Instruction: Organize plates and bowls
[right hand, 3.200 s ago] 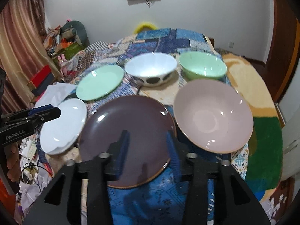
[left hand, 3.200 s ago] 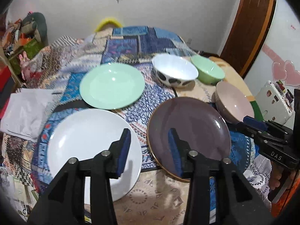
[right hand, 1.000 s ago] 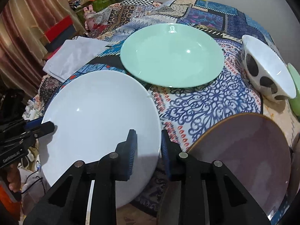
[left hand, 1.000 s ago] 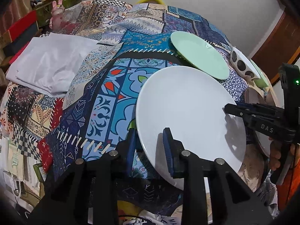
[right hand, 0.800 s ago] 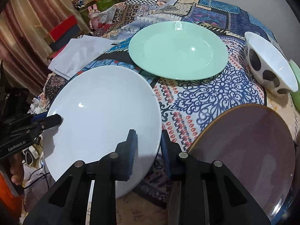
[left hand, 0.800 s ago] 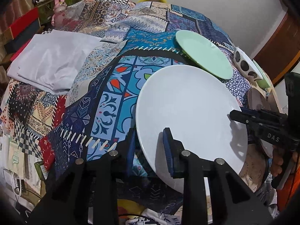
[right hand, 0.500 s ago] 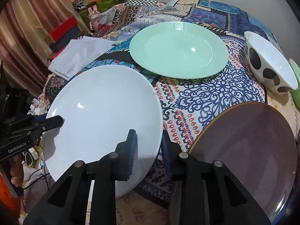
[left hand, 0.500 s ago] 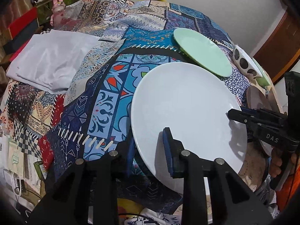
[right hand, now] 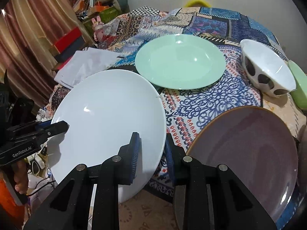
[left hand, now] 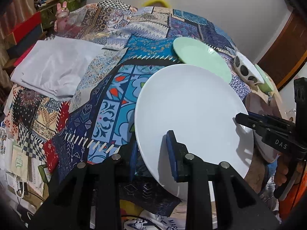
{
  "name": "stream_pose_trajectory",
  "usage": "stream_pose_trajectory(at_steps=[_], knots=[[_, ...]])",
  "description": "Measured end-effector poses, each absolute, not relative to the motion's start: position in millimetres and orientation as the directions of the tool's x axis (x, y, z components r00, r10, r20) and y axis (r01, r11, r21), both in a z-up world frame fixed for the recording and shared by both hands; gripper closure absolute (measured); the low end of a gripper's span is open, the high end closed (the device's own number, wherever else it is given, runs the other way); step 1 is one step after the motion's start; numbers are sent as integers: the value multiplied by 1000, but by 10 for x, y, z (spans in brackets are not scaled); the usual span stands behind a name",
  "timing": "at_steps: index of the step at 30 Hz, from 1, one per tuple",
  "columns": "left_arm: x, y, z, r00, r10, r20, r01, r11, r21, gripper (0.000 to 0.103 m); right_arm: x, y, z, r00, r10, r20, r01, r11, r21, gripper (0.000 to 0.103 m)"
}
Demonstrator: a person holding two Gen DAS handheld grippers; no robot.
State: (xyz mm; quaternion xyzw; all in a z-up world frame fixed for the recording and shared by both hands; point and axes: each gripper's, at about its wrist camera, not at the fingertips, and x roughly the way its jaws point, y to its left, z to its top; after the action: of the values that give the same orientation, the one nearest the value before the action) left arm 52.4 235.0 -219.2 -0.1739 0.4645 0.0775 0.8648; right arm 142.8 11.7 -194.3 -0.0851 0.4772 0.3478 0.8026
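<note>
Gripping the white plate (left hand: pixel 191 111) from opposite sides, both grippers have their jaws closed on its rim. The left gripper (left hand: pixel 152 151) pinches the near-left edge, one blue pad lying on the plate's upper face and the other tucked beneath the rim. The right gripper (right hand: pixel 152 153) does the same on the plate's right edge, with one pad on top and the other under it. In the left wrist view the right gripper's black fingers reach onto the plate from the right, and a hand (left hand: pixel 281 174) shows below them.

The white plate sits tilted at the near-left corner of the counter, which is covered with a patchwork cloth (right hand: pixel 211 99); part of the plate overhangs the cloth's edge. Beyond it lies a green plate (right hand: pixel 180 61), flat on the cloth, its near rim just beside the white plate's far rim. To the right, close to the right gripper, lies a dark purple plate (right hand: pixel 247 143) with a thin orange rim. Farther back on the right stands a white bowl with black spots (right hand: pixel 266 69), and a green bowl (right hand: pixel 298 84) sits just beside it at the picture's edge. In the left wrist view a pink bowl (left hand: pixel 258 103) peeks out behind the white plate.

A folded grey cloth (left hand: pixel 53 69) lies on the far left of the patchwork, well apart from the dishes.
</note>
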Motion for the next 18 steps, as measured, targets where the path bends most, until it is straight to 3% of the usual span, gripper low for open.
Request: stream_pose_trajectory(at_steps=[18], knots=[[705, 1703, -1778, 620, -60, -783, -179, 960, -215, 75, 1362, -584, -1581, 428, 464, -776, -562, 809, 173, 79]])
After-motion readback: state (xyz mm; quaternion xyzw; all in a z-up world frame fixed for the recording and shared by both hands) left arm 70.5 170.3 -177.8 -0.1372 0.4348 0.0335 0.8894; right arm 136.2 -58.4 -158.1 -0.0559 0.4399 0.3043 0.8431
